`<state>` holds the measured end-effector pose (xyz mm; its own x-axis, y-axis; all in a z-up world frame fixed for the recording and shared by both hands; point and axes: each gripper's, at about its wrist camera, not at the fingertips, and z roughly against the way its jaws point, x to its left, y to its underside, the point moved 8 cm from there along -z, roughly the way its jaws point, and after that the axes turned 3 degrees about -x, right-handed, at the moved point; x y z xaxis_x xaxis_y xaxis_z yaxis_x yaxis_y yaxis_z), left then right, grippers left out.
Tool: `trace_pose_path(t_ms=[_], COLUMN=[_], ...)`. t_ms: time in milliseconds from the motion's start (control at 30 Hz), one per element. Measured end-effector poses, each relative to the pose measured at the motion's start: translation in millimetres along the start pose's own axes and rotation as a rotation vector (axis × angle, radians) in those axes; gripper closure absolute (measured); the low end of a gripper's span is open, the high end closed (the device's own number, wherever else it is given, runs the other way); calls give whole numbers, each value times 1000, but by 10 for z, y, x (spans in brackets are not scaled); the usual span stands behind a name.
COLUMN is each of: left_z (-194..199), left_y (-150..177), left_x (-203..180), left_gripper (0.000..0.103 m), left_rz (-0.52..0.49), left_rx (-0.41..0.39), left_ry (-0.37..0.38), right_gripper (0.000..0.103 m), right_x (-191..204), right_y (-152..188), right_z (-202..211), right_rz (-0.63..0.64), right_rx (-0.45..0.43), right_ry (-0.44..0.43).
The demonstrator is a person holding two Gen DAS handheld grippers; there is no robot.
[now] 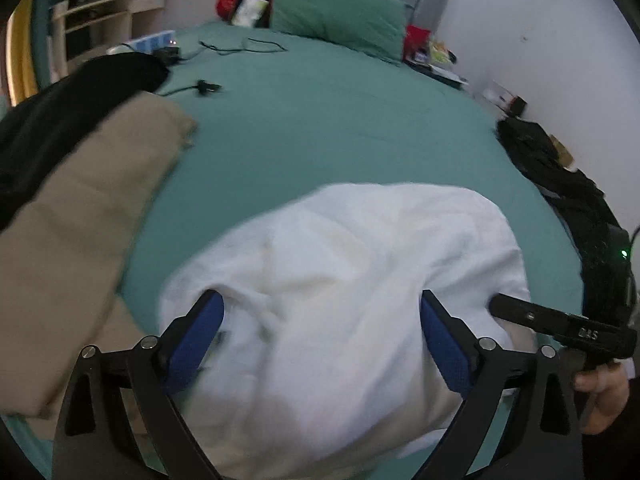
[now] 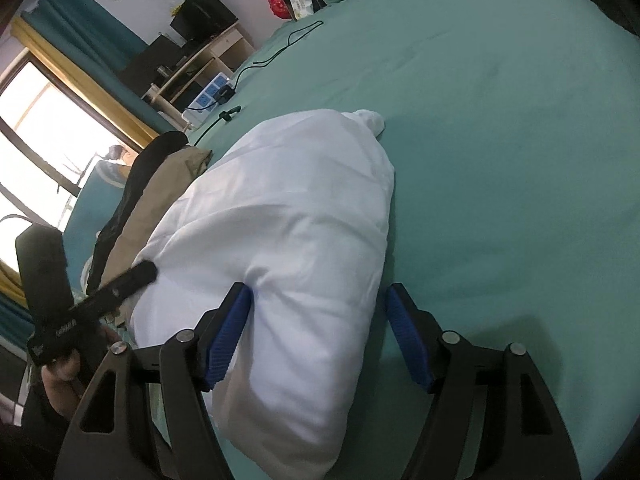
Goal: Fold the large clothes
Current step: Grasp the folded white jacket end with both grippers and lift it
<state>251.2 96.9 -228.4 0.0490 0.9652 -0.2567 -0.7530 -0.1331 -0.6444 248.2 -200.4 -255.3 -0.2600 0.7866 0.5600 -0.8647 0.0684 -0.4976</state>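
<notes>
A white garment [image 1: 340, 280] lies bunched in a folded heap on the green bed sheet [image 1: 320, 132]. It also shows in the right wrist view [image 2: 288, 240]. My left gripper [image 1: 322, 308] is open, its blue pads spread wide just over the near part of the heap. My right gripper [image 2: 318, 300] is open too, astride the heap's near right edge; its left pad touches the cloth. Each gripper shows in the other's view: the right one [image 1: 560, 328] at the garment's right side, the left one [image 2: 100, 300] at its left side.
A tan folded garment [image 1: 88, 232] and a black one [image 1: 68, 108] lie left of the white heap. A green pillow [image 1: 340, 16], cables [image 1: 240, 46] and a power strip [image 1: 152, 42] are at the far end. Dark items [image 1: 560, 184] line the right edge.
</notes>
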Motion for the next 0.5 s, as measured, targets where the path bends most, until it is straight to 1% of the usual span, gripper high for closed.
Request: trace_pose_path(t_ms=[33,100,133,167,200,300,367,400,467,500], left_z=[-49,-209,-262,-264,-264,-262,-262,-267,-271,-273], left_y=[21,111,143,136,144,173,195,211,256,273], left_x=[76,200,229,207,179,175,153,127,31,-25], left_gripper=[6,5,5,5,5,5,5,5,5,5], left_rz=[32,129,157,138,123,162,168,171,175,162], left_rx=[18,82,92,77,80,91,100,104,119,121], left_ry=[3,39,44,29,19,47,71,92,165,184], right_gripper=[32,32,32,32,32,32,32,32,32,32], right_x=[3,16,21,26,21,23,30,29,48,67], right_y=[0,-7,-8,-8,-8,-7,-5,-3,13,22], right_z=[-2,-19,-23,-27,-26,-22,-21,-23,-30,-41], right_rz=[1,5,8,11,11,13,18,19,18,20], right_rx=[0,1,2,3,3,1,-2,-2,3,8], right_ry=[3,11,16,20,21,20,18,17,6,2])
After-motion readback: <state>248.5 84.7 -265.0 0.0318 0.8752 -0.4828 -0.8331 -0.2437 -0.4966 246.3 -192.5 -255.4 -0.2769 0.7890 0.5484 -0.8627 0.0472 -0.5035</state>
